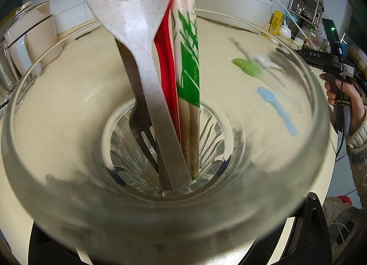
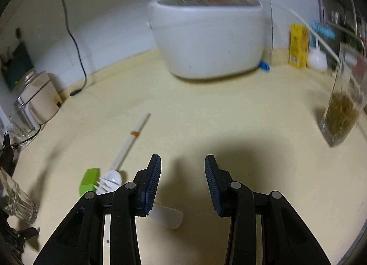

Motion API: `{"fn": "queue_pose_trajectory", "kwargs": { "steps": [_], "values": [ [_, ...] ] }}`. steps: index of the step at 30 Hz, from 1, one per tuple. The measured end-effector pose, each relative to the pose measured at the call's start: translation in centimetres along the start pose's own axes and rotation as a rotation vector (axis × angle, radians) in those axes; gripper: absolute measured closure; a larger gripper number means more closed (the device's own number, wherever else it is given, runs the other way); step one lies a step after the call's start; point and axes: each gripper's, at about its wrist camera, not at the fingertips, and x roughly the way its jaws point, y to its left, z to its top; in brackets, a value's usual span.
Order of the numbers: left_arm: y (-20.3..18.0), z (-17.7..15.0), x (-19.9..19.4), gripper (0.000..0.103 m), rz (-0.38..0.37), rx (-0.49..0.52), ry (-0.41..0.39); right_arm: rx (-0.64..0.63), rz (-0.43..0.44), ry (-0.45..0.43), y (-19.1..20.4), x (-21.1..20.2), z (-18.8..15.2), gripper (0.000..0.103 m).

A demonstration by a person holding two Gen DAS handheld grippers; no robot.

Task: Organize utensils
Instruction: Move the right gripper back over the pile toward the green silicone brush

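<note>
Utensils stand in a clear glass [image 1: 68, 150] that the left claw [image 1: 174, 251] grips around its wall; other utensils lie loose on the table [image 2: 206, 115].

In the left wrist view the glass fills the picture, and inside it stand a speckled white spoon [image 1: 137, 35], a metal fork [image 1: 140, 118], a red piece [image 1: 166, 63] and chopsticks in a green-printed sleeve [image 1: 189, 70], all leaning with their lower ends at the ribbed bottom. The right claw [image 2: 182, 184] hangs above the cream table with its blue pads [image 2: 152, 187] apart and nothing between them. Just to its left lie a green spatula [image 2: 89, 182], a white plastic fork [image 2: 104, 187] and a white spoon [image 2: 113, 176], close together, with a long white stick [image 2: 130, 143] beyond them. A white rice cooker [image 2: 211, 40] stands at the back wall.
</note>
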Motion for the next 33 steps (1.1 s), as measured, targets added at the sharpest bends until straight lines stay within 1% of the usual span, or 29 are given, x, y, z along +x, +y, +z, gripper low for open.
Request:
{"fn": "queue_pose_trajectory", "kwargs": {
  "steps": [3, 7, 12, 17, 23, 26, 27, 28, 29, 30, 31, 32, 33],
  "values": [
    [0.0, 0.0, 0.0, 0.005, 0.002, -0.001, 0.000, 0.018, -0.026, 0.059, -0.4, 1.2, 0.0, 0.063],
    [0.0, 0.0, 0.0, 0.005, 0.007, 0.001, 0.002, 0.037, -0.019, 0.087, -0.9, 1.7, -0.1, 0.063],
    [0.0, 0.0, 0.0, 0.005, 0.004, -0.002, 0.001, 0.003, -0.048, 0.098, -0.1, 1.6, 0.0, 0.063],
    [0.0, 0.0, 0.0, 0.005, 0.007, 0.001, 0.002, -0.035, -0.041, 0.109, 0.7, 2.0, 0.0, 0.063],
    [-0.1, 0.0, 0.0, 0.005, 0.010, 0.004, 0.004, -0.034, -0.041, 0.109, 1.0, 2.1, 0.1, 0.063],
    [-0.2, 0.0, 0.1, 0.005, 0.013, 0.007, 0.005, -0.012, -0.025, 0.102, 0.8, 2.0, 0.2, 0.063],
    [-0.2, 0.1, 0.1, 0.005, 0.012, 0.006, 0.005, -0.009, -0.024, 0.084, 0.9, 1.7, 0.1, 0.063],
    [-0.2, 0.1, 0.1, 0.005, 0.011, 0.005, 0.005, -0.026, -0.036, 0.055, 1.2, 1.1, 0.1, 0.063],
    [-0.1, 0.1, 0.1, 0.005, 0.011, 0.005, 0.005, -0.074, -0.040, -0.003, 2.2, 0.0, -0.1, 0.063],
    [-0.1, 0.0, 0.1, 0.005, 0.012, 0.006, 0.005, -0.121, -0.016, -0.050, 3.2, -1.2, -0.3, 0.063],
    [-0.2, 0.1, 0.1, 0.005, 0.013, 0.008, 0.006, -0.163, 0.038, -0.076, 4.5, -2.1, -0.7, 0.063],
    [-0.2, 0.0, 0.1, 0.005, 0.013, 0.008, 0.006, -0.199, 0.084, -0.073, 5.7, -2.4, -0.9, 0.063],
    [-0.1, 0.0, 0.1, 0.005, 0.012, 0.006, 0.005, -0.242, 0.120, -0.050, 7.0, -2.4, -1.1, 0.063]
  ]
}}
